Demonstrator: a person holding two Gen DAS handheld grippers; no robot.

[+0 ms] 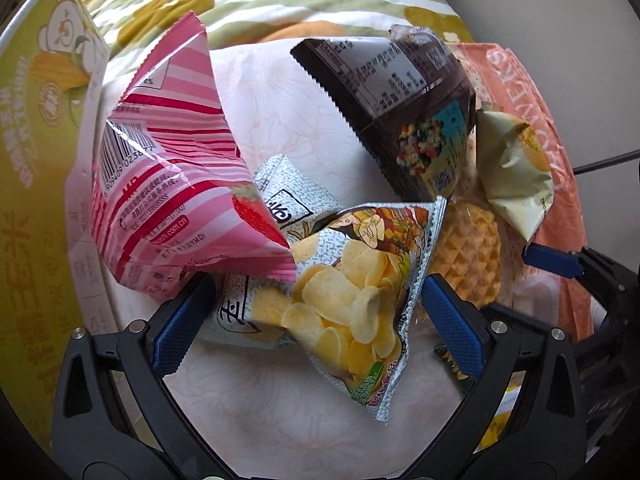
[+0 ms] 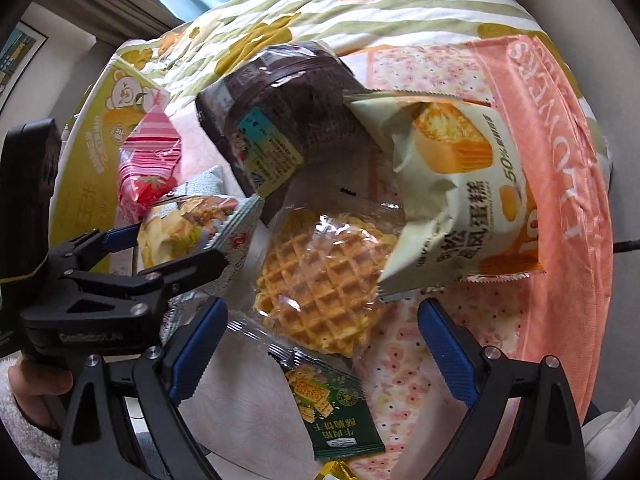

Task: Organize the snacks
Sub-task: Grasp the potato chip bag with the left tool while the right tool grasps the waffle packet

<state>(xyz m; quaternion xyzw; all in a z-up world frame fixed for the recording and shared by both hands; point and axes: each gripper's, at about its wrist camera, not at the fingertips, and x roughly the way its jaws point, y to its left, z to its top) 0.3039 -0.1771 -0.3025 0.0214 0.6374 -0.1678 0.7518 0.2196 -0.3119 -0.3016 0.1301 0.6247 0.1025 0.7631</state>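
A striped, flowered quilt (image 2: 360, 12) lay at the far side. On it sat a pink box (image 2: 560, 184) to the right and a yellow-green box (image 1: 36, 140) to the left, with the loose snacks heaped on the pale surface between them.

The step in hand looked like the reach for a first pick: both grippers pointed steeply down over the pile, and neither held anything.

The left gripper (image 1: 316, 320) stood wide open, straddling the potato chip bag (image 1: 352, 304). The bag lay between the blue pads; I could not tell whether either pad touched it. The pink strawberry packet (image 1: 172, 184) overlapped the bag's far left corner, so closing there called for care not to catch both.

The right gripper (image 2: 320, 344) was likewise wide open, with the clear-wrapped waffle (image 2: 320, 280) just beyond the fingertips and between them. The cream cake packet (image 2: 456, 200) leaned on the waffle's right edge, the dark brown packet (image 2: 288, 120) lay farther off, and the small green cracker packet (image 2: 332, 412) rested nearest.
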